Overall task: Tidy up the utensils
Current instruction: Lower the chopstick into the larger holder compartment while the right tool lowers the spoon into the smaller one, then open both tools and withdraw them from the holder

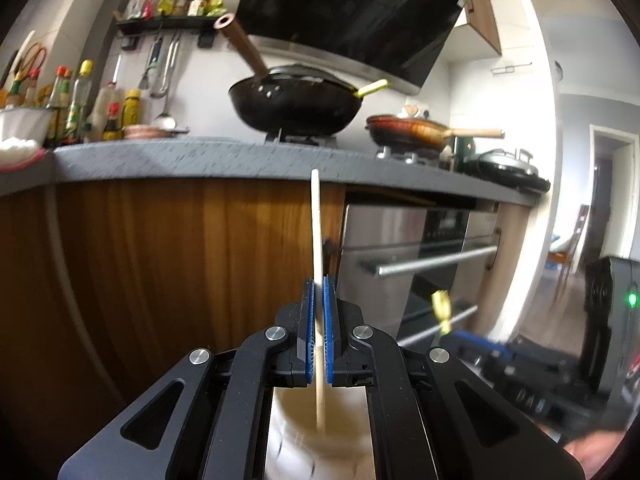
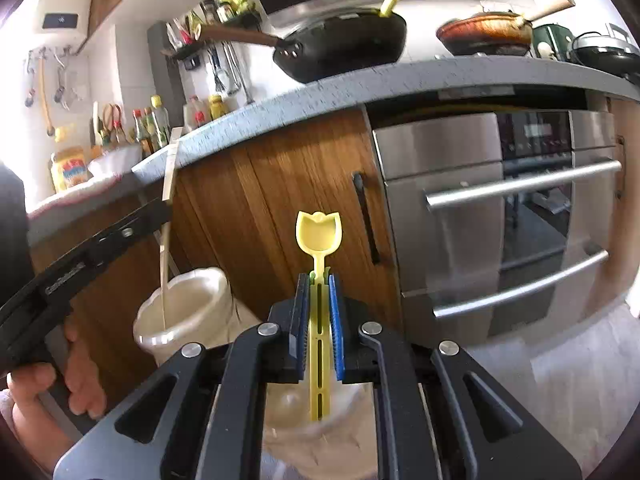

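Observation:
My left gripper (image 1: 319,284) is shut on a thin pale wooden utensil (image 1: 316,224) that stands upright, seen edge-on. Its lower end hangs over a cream holder (image 1: 320,420). In the right wrist view the left gripper (image 2: 160,210) holds this wooden utensil (image 2: 170,168) with its lower end inside the white scalloped holder (image 2: 188,304). My right gripper (image 2: 319,280) is shut on the handle of a yellow tulip-shaped spoon (image 2: 319,232), bowl up. Another pale cup (image 2: 288,408) sits below it. The yellow spoon (image 1: 440,308) shows blurred at the right of the left wrist view.
A grey countertop (image 1: 200,160) runs above wooden cabinet doors (image 1: 180,260) and a steel oven (image 2: 500,220) with bar handles. On it stand a black wok (image 1: 296,104), a brown pan (image 1: 408,130) and several bottles (image 1: 80,100). A person's hand (image 2: 60,380) grips the left tool.

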`<state>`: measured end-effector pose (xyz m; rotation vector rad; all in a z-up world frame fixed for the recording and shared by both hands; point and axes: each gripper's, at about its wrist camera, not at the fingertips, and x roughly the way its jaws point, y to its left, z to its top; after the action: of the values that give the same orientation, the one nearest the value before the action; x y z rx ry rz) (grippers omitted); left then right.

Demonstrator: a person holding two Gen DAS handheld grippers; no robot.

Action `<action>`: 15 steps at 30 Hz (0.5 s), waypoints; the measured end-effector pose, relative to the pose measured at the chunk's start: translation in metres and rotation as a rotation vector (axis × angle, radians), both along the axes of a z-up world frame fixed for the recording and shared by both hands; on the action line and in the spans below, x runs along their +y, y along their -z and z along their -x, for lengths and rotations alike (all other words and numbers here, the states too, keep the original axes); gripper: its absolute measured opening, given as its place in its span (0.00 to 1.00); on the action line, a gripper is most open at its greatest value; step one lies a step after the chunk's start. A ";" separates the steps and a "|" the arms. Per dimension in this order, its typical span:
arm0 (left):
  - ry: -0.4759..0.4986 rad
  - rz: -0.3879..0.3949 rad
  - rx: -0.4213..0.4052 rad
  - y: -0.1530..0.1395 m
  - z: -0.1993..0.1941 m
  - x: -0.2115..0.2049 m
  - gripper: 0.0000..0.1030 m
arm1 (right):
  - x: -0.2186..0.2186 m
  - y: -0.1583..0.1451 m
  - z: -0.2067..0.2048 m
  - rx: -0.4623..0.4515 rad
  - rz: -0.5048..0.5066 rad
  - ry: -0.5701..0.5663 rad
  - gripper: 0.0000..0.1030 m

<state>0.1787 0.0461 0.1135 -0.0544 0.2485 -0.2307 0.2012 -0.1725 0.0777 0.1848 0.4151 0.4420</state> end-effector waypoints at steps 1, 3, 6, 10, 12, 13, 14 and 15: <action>-0.010 -0.009 0.013 0.004 0.006 0.002 0.05 | -0.001 0.001 0.003 0.006 0.003 0.003 0.09; -0.015 -0.026 0.046 0.010 0.011 0.003 0.05 | -0.002 0.002 0.008 0.003 0.015 0.005 0.09; -0.026 -0.054 0.084 0.018 0.018 0.001 0.05 | 0.000 0.004 0.017 -0.022 0.049 -0.007 0.09; -0.036 -0.090 0.102 0.022 0.024 -0.002 0.05 | 0.011 0.010 0.019 -0.021 0.106 -0.038 0.09; -0.041 -0.090 0.118 0.021 0.024 -0.001 0.06 | 0.014 0.013 0.020 -0.022 0.121 -0.046 0.16; -0.042 -0.085 0.128 0.021 0.024 0.000 0.09 | 0.015 0.014 0.021 -0.024 0.126 -0.045 0.17; -0.047 -0.084 0.132 0.020 0.025 0.001 0.11 | 0.015 0.014 0.022 -0.025 0.124 -0.048 0.24; -0.050 -0.085 0.134 0.020 0.025 0.001 0.15 | 0.014 0.013 0.023 -0.026 0.117 -0.053 0.35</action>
<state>0.1534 0.0473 0.0940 0.0080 0.3895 -0.1663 0.1786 -0.1586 0.0643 0.0548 0.4197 0.4704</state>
